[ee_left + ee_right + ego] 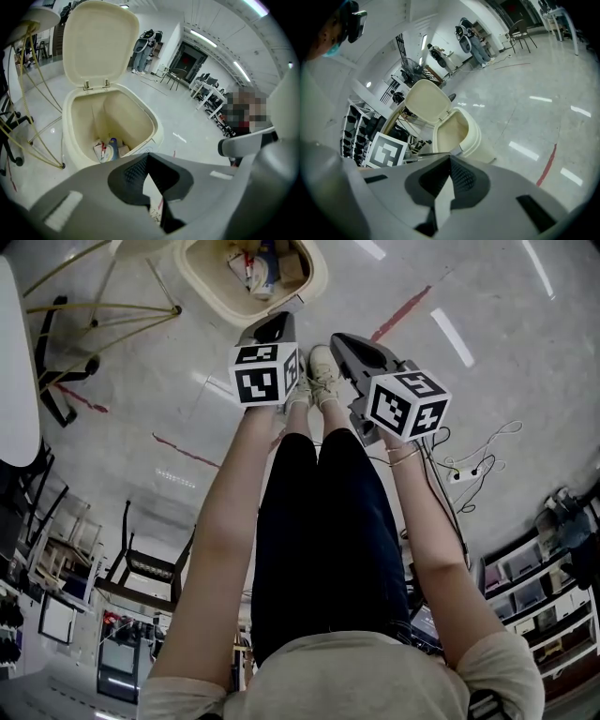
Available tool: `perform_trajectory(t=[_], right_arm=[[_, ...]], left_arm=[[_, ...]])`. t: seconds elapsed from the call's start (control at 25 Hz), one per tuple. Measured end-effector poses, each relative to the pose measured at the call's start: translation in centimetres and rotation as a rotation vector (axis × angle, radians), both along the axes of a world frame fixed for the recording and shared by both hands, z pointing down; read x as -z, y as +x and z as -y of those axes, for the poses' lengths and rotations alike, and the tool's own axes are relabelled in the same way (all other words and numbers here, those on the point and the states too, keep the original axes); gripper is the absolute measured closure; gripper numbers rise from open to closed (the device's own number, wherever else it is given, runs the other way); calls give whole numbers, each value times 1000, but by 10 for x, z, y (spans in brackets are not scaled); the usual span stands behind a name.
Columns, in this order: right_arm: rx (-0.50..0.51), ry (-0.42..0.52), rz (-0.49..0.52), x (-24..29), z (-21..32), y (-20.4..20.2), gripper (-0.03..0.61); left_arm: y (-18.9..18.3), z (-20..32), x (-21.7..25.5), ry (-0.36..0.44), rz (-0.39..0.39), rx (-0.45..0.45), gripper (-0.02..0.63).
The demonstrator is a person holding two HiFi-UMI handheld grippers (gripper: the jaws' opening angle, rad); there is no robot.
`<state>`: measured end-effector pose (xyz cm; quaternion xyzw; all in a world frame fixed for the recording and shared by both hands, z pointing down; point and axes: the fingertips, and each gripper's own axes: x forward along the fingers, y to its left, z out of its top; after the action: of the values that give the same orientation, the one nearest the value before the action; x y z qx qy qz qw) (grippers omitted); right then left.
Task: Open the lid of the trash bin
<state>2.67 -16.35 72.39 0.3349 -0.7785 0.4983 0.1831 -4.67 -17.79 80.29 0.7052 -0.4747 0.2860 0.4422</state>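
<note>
Trash bin (pixel 126 112), lid (pixel 98 42) upright, just beyond left gripper (pixel 148 157), right gripper (pixel 450 159), jaws pressed together

There is one trash bin (pixel 197 285) with one lid (pixel 98 42). Beside the bin are two grippers, the left gripper (pixel 272 326) and the right gripper (pixel 345 345), each bearing one marker cube. Two shoes (pixel 323 371) are near the bin.

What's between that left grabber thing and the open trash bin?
Nothing. In the left gripper view, the left gripper, jaws shut, points at the near rim of the trash bin with no object in the gap.
</note>
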Motion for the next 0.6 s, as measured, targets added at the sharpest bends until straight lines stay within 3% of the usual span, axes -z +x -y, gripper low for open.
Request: perform_trajectory(t=[0.2,0.4,0.6], right_arm=[[-19,14,2,10,3,3,572],[14,49,-14,31,4,-2,572],[45,90,-18,65,3,-5,572]], left_arm=[[-5,-8,10,-27,-28,17,604],[-6,-11,44,11,-60,16,604],[-9,-19,79,15,-105,79,604]])
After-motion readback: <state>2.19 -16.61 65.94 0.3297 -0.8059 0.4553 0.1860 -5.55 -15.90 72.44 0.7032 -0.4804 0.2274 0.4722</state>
